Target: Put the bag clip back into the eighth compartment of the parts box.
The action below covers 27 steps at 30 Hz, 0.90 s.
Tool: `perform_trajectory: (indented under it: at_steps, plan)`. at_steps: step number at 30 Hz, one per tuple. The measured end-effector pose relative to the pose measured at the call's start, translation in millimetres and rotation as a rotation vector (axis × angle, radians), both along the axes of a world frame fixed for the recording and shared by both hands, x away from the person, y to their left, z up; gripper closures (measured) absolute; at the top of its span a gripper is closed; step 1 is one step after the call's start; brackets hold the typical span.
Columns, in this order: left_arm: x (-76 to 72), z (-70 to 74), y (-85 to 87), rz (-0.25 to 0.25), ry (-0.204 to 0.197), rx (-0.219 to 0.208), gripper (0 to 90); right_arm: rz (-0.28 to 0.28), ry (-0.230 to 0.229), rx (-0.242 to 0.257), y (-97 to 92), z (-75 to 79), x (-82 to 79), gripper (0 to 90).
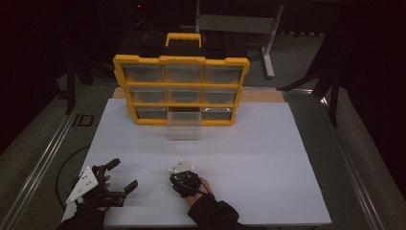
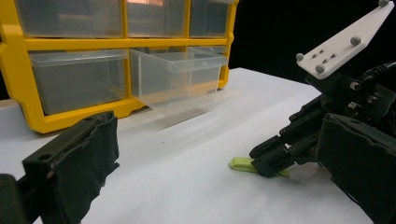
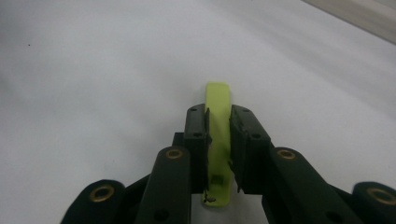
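A flat yellow-green strip [image 3: 218, 100] lies on the white table [image 1: 249, 143], and my right gripper [image 3: 218, 114] is shut on it with a jaw pressed against each long side. In the left gripper view the strip [image 2: 240, 164] pokes out from the right gripper [image 2: 273, 158], low on the table. My right gripper [image 1: 175, 181] sits near the front middle of the table. My left gripper [image 1: 123, 174] rests at the front left, open, with nothing between its wide-spread jaws.
A yellow organizer [image 1: 181, 88] with clear drawers stands at the table's far side. Its bottom middle drawer [image 1: 183, 127] is pulled out over the table. Bare white surface lies between the drawer and both grippers. Dark floor and a table leg lie beyond.
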<state>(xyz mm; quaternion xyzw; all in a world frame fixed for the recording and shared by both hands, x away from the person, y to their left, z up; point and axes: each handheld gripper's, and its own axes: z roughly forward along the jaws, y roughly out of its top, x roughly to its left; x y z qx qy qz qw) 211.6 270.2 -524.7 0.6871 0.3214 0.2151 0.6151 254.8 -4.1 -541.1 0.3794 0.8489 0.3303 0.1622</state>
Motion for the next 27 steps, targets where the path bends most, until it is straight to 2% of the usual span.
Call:
perform_trajectory:
  at_steps: [5, 7, 11, 12, 14, 17, 23, 27]
  plan:
    - [0.0, 0.0, 0.0, 0.0, 0.0, 0.0, 0.0, 0.029, 0.021, 0.008, -3.9, 2.8, 4.8, 78.1]
    - [0.2, -0.1, 0.0, 0.0, 0.0, 0.0, 0.0, 0.066, 0.039, 0.024, -8.4, 5.6, 8.6, 78.0]
    - [0.2, -0.1, -0.1, -0.001, 0.001, 0.002, 0.0, 0.091, 0.028, 0.023, -12.2, 9.3, 10.9, 78.0]
    - [0.2, -0.2, -0.1, -0.001, 0.002, 0.002, 0.0, 0.114, 0.03, 0.023, -15.0, 11.3, 12.7, 78.0]
    - [0.3, -0.3, -0.1, 0.0, 0.003, 0.001, 0.0, 0.114, 0.03, 0.023, -15.0, 11.3, 12.7, 78.0]
    - [0.2, -0.3, -0.3, 0.0, 0.003, 0.004, 0.0, 0.181, 0.013, 0.004, -23.5, 15.4, 13.6, 78.2]
    - [0.3, -0.3, -0.6, -0.001, 0.003, 0.006, 0.0, 0.24, 0.004, -0.017, -35.0, 21.2, 14.2, 78.3]
    - [0.4, -0.6, -0.5, 0.003, 0.004, 0.004, 0.0, 0.27, 0.015, -0.023, -44.5, 25.4, 15.1, 78.3]
